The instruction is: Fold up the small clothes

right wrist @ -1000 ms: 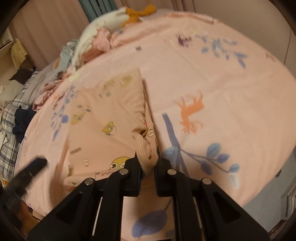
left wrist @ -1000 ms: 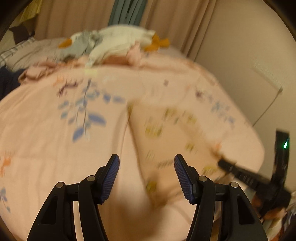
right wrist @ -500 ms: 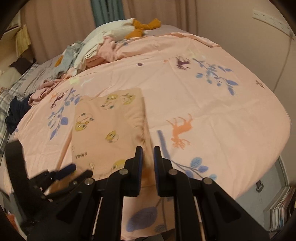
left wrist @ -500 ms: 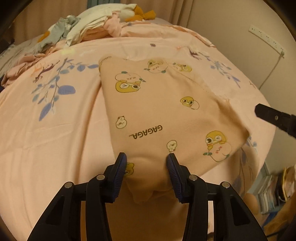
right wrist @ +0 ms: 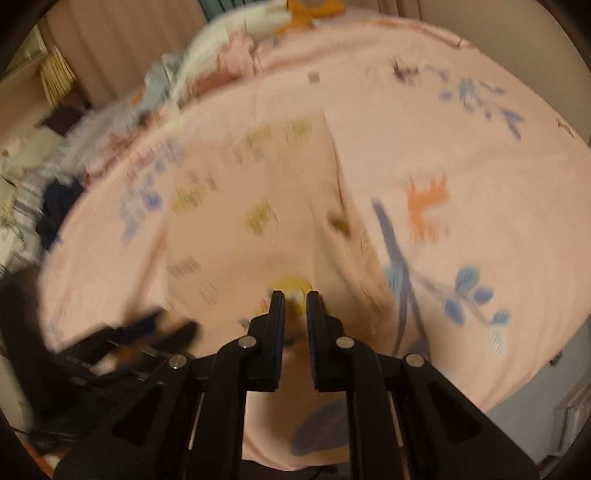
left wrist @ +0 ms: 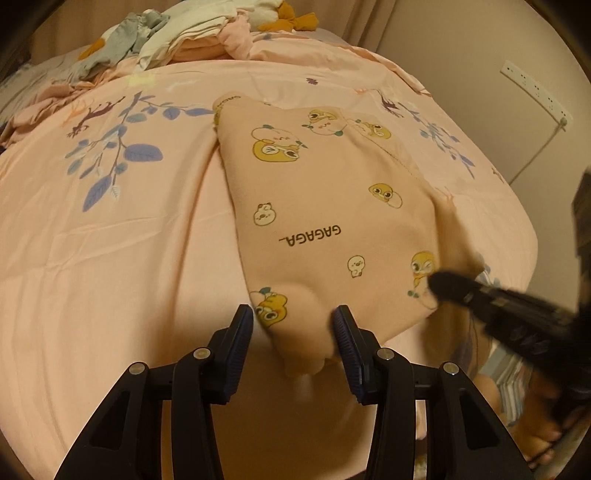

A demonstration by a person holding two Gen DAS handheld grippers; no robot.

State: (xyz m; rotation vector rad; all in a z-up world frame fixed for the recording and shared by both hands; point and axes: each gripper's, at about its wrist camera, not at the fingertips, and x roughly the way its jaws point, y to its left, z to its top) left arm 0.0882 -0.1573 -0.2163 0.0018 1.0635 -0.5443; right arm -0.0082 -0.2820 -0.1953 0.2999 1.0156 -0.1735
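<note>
A pink bedsheet (left wrist: 110,258) printed with blue leaves and small animals spreads across the whole bed under me. At the far end sits a heap of clothes (left wrist: 192,33), white, grey and pink. In the middle, towards the near edge, lies the peach garment (left wrist: 325,206) with yellow duck prints and the word GAGAGA, spread mostly flat. Its near hem sags between the fingers of my left gripper (left wrist: 293,332), whose jaws stand apart and have just been closing, the pads not pressing the cloth. My right gripper (right wrist: 295,314) sits at the garment's near right corner, jaws nearly together and just closing; the blur hides whether cloth is pinched.
</note>
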